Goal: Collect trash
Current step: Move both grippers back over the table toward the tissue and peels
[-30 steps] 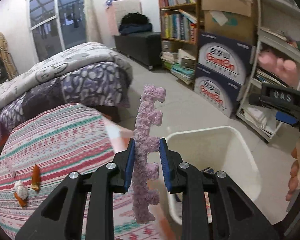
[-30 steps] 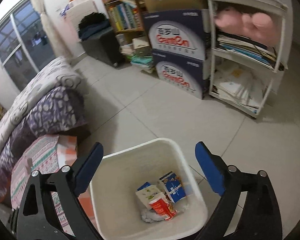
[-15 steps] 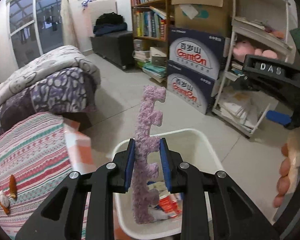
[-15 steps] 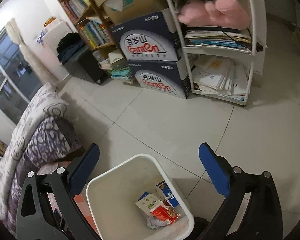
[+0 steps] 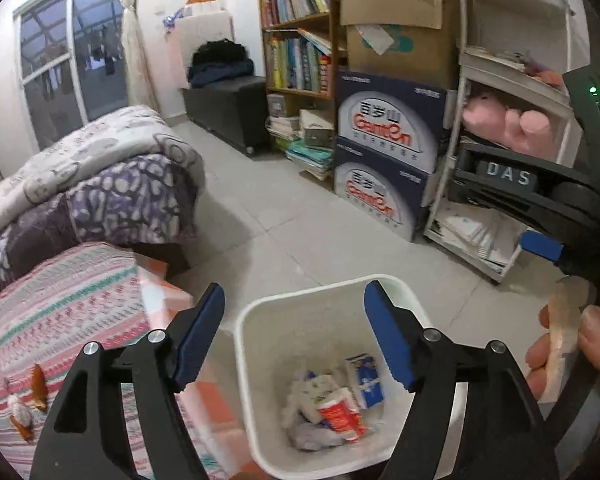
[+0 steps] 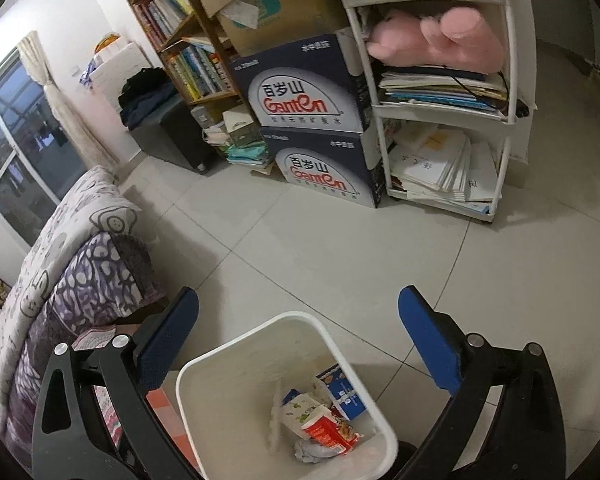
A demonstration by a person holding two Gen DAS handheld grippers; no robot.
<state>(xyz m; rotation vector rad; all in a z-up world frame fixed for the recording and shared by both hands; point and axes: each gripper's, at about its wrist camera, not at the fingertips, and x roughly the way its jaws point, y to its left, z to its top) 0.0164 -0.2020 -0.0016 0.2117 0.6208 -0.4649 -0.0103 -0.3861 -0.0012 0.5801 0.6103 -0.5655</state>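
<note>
A white trash bin (image 5: pixel 259 320) stands on the floor below both grippers; it also shows in the right wrist view (image 6: pixel 227 364). Inside lie a red-and-white wrapper (image 5: pixel 340 416), a blue-and-white carton (image 5: pixel 364 376) and crumpled paper (image 6: pixel 312 450). My left gripper (image 5: pixel 295 344) is open and empty above the bin. My right gripper (image 6: pixel 300 344) is open and empty, also above the bin. The purple foam strip is not clearly seen; a pale blurred streak (image 6: pixel 275 416) shows inside the bin.
A striped cloth (image 5: pixel 59 312) at the left carries small orange and white scraps (image 5: pixel 27 404). A bed with a purple quilt (image 5: pixel 111 196) is behind it. Blue Ganten boxes (image 5: pixel 384 152), bookshelves (image 5: pixel 295 52) and a white rack (image 6: pixel 440 112) line the far wall.
My left gripper swung right from over the cloth to over the bin, then opened and let go of the purple foam strip. The right gripper stayed open over the bin.
</note>
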